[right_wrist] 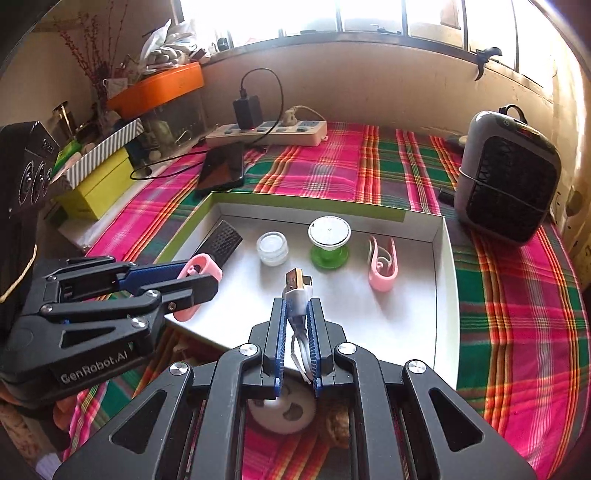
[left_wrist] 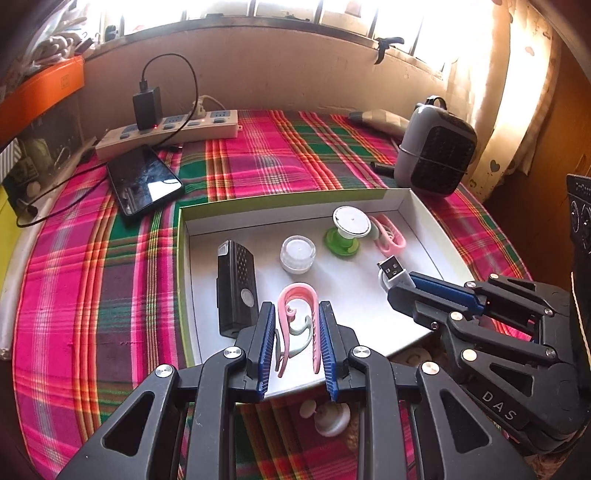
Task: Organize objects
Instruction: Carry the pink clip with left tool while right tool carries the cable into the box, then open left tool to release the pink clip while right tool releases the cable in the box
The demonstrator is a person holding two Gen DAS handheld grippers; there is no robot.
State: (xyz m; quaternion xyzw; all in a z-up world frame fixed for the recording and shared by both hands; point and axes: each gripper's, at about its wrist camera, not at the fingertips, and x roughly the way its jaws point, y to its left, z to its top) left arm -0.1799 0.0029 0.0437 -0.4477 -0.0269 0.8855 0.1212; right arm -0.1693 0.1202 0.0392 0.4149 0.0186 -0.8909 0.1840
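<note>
The left gripper [left_wrist: 297, 343] covers the lower ends of the pink clip [left_wrist: 297, 314] it clamps. The right gripper [right_wrist: 297, 332] hides most of the white cable [right_wrist: 297, 306] behind its USB plug. A white round thing [right_wrist: 280, 413] under its jaws is half covered and cannot be identified. The window [right_wrist: 369, 14] is blown out. Shelf clutter [right_wrist: 159, 48] is too small to tell.

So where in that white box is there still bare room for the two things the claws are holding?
The white box floor is barest at its near right, between the pink clip and the near edge. A smaller patch lies mid-floor, in front of the clear jar and green spool. The back row, black remote included, is crowded.
</note>
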